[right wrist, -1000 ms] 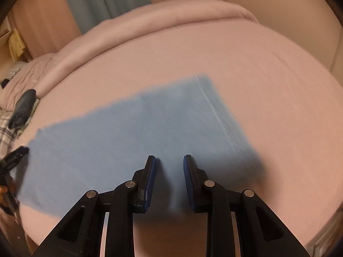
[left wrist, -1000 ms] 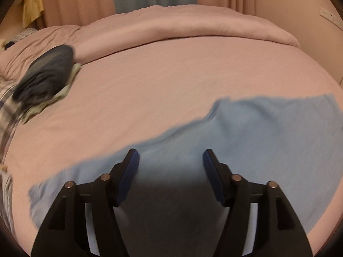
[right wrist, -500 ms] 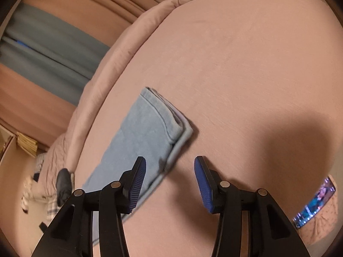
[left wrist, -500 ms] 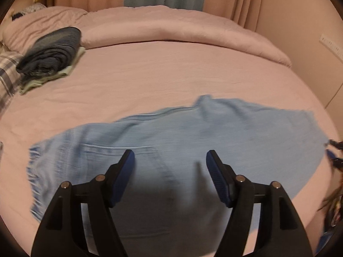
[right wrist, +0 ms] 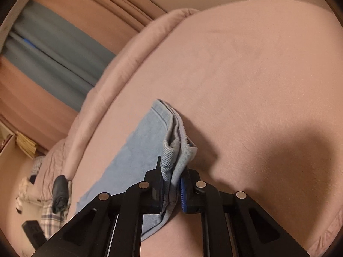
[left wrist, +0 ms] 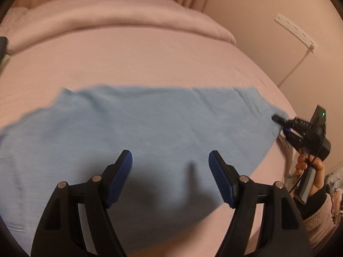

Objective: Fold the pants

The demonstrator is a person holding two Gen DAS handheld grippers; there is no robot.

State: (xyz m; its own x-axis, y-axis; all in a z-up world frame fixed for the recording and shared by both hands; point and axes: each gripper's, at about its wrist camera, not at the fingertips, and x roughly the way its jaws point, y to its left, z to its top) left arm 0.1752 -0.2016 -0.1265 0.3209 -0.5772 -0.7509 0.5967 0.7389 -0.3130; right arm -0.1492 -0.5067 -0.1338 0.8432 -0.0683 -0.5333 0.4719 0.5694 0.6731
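Pants: light blue denim pants (left wrist: 150, 132) lie flat across the pink bed sheet (left wrist: 139, 60), filling the middle band of the left wrist view.
Right gripper: the right gripper (right wrist: 171, 182) has just been closing; it now pinches the hem end of the pants, low centre of its own view.
Left gripper: the left gripper (left wrist: 170, 167) is spread wide above the cloth, nothing between its blue pads (left wrist: 120, 175).
Hand: a hand (left wrist: 310, 171) holds the right tool at the right edge.

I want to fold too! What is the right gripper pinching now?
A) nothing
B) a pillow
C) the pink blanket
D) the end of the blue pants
D: the right gripper has just closed, and bunched cloth at the end of the blue pants sits squeezed between its fingers.
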